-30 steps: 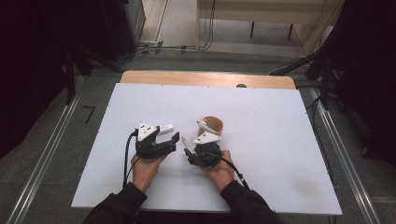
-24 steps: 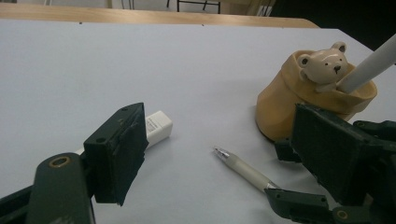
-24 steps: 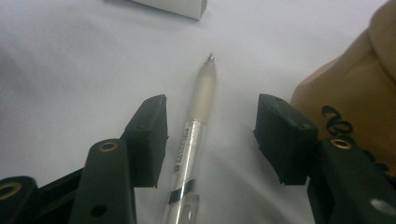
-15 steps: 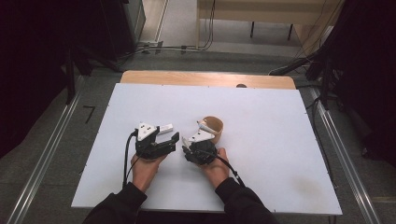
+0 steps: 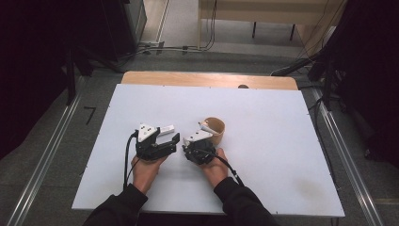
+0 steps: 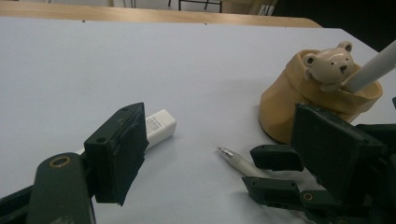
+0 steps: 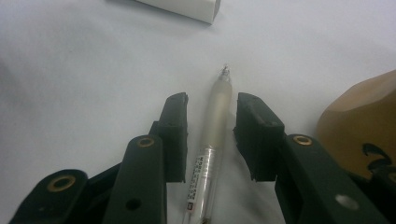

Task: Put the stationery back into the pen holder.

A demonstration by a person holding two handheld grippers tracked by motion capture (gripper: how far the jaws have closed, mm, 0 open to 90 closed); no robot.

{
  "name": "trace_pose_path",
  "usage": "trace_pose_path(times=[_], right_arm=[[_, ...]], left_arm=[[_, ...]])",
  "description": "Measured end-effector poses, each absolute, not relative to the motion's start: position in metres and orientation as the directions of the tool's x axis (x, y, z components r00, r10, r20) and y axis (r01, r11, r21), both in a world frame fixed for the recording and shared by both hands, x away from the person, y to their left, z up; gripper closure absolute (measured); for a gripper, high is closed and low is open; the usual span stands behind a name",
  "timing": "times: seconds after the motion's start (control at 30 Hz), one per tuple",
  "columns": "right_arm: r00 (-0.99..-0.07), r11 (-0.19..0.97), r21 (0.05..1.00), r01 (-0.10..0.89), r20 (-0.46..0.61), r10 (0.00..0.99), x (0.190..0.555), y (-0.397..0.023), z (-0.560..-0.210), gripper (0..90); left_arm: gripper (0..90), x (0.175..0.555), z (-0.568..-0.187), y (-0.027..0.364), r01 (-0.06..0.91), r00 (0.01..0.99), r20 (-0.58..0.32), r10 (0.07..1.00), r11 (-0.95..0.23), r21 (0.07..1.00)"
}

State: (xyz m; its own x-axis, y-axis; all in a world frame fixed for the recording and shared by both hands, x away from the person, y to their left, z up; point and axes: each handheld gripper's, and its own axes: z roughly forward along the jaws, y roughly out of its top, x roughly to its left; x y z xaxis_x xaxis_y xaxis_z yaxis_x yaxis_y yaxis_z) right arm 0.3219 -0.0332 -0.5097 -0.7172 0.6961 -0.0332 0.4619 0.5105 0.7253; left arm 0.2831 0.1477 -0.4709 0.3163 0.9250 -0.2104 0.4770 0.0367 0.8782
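Note:
A translucent mechanical pencil [image 7: 217, 116] lies on the white table [image 5: 263, 113]. My right gripper [image 7: 215, 99] straddles it. Its jaws have just been closing, and a narrow gap still shows on each side of the pencil, so it is open. A tan cup [image 6: 289, 107] with a bear figure [image 6: 329, 65] stands just right of that gripper and holds a white pen [image 6: 369, 70]. My left gripper [image 6: 219, 112] stands open and wide, nothing between its jaws. A white eraser [image 6: 159, 126] lies just beyond its left jaw. From above, the left gripper [image 5: 175, 143] and right gripper [image 5: 186, 147] sit close together.
The tan cup [image 5: 214, 129] is near the table's middle, and the eraser [image 5: 164, 129] lies left of it. A wooden strip [image 5: 207, 80] runs along the table's far edge. White table surface stretches away to the right and far side.
The right gripper has edged slightly left, toward the left gripper. The left hand and the cup have stayed put.

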Motion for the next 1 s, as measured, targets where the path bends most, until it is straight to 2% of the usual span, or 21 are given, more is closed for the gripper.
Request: trace_pose_path(times=[0.33,1.0], right_arm=[[-0.712,0.501,0.728,0.467,-0.026,0.702,0.3241,-0.0347,-0.5097,74.5],[-0.712,0.499,0.724,0.476,-0.015,0.702,0.3212,-0.0358,-0.5082,79.0]], left_arm=[[19.4,0.2821,-0.4701,0.1479,0.474,0.319,-0.215,0.923,0.041,0.88],[19.7,0.2805,-0.4705,0.1483,0.481,0.323,-0.228,0.918,0.048,0.876]])
